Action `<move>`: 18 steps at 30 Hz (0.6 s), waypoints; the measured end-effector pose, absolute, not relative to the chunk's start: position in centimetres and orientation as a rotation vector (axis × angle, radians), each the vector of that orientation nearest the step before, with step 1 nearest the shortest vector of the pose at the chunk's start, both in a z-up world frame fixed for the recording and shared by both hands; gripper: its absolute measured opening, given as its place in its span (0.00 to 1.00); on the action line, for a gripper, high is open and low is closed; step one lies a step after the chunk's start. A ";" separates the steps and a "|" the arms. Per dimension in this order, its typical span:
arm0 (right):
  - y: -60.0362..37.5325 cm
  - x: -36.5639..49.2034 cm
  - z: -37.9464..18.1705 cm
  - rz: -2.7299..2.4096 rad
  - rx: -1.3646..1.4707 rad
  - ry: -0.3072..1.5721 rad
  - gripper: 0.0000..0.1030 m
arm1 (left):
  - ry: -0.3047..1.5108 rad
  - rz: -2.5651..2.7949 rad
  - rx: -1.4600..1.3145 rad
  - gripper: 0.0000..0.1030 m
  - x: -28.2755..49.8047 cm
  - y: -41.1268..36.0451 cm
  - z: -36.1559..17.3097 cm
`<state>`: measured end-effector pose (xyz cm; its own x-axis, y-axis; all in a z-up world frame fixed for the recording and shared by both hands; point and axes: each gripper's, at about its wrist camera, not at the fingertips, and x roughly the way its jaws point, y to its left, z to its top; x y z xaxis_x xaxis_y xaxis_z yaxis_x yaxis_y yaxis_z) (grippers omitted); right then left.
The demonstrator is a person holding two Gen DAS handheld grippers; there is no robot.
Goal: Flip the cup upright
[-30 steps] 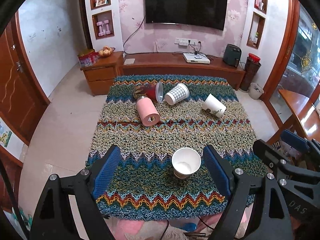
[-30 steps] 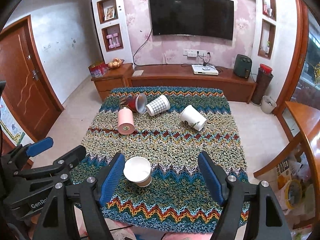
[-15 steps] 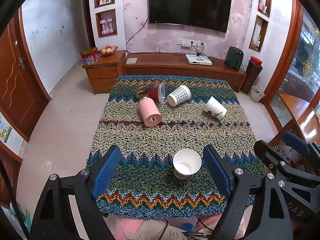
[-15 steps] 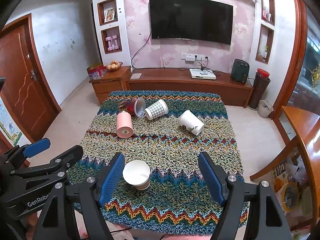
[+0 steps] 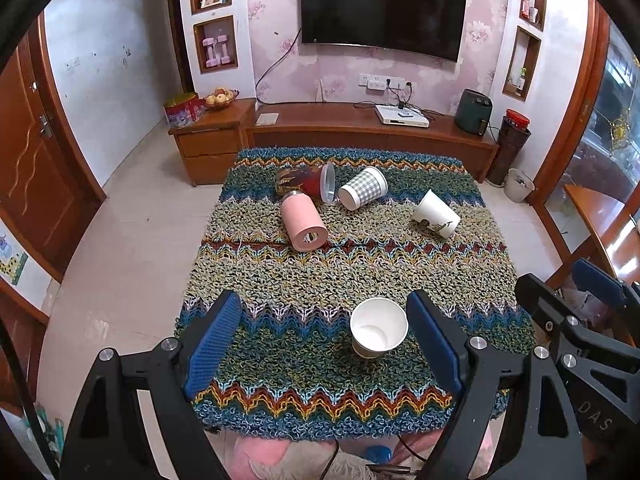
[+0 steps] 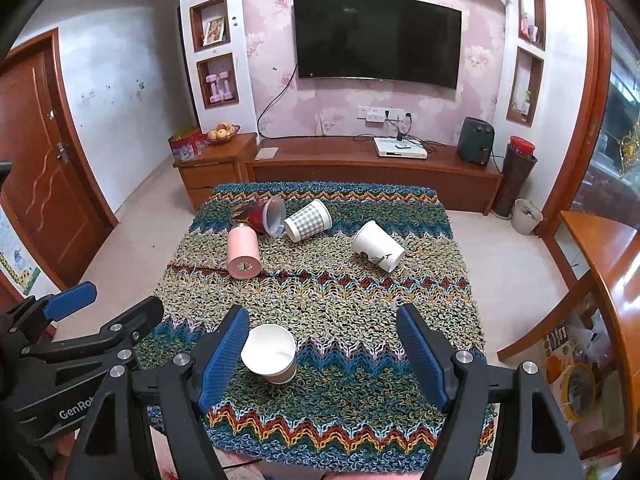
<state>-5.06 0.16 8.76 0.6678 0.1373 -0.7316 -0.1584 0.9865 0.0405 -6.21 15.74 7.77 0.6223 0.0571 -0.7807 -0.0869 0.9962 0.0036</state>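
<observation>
A white paper cup (image 5: 378, 333) stands upright near the front of the knitted table cover (image 5: 344, 276); it also shows in the right wrist view (image 6: 270, 353). Further back lie several cups on their sides: a pink cup (image 5: 303, 222), a red patterned cup (image 5: 306, 181), a checked cup (image 5: 363, 188) and a white cup with a plant print (image 5: 436, 214). My left gripper (image 5: 326, 338) is open and empty, above the front edge, the upright cup just inside its right finger. My right gripper (image 6: 324, 354) is open and empty, the upright cup by its left finger.
A long wooden TV cabinet (image 5: 372, 132) stands behind the table, with a TV (image 5: 382, 8) on the wall. A wooden table edge (image 6: 608, 280) is at the right. A door (image 6: 48, 168) is at the left. Tiled floor surrounds the table.
Both grippers have drawn back and risen a little; the table looks smaller and farther. The upright cup and the lying cups have not moved.
</observation>
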 end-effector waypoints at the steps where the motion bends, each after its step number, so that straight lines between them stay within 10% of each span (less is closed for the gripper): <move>1: 0.2 -5.0 8.8 0.165 -0.028 0.819 0.74 | 0.893 0.085 -0.033 0.85 -6.2 15.7 7.8; 18: 0.1 -4.2 8.5 0.143 -0.038 0.822 0.74 | 0.913 0.095 -0.041 0.85 -5.3 15.7 7.3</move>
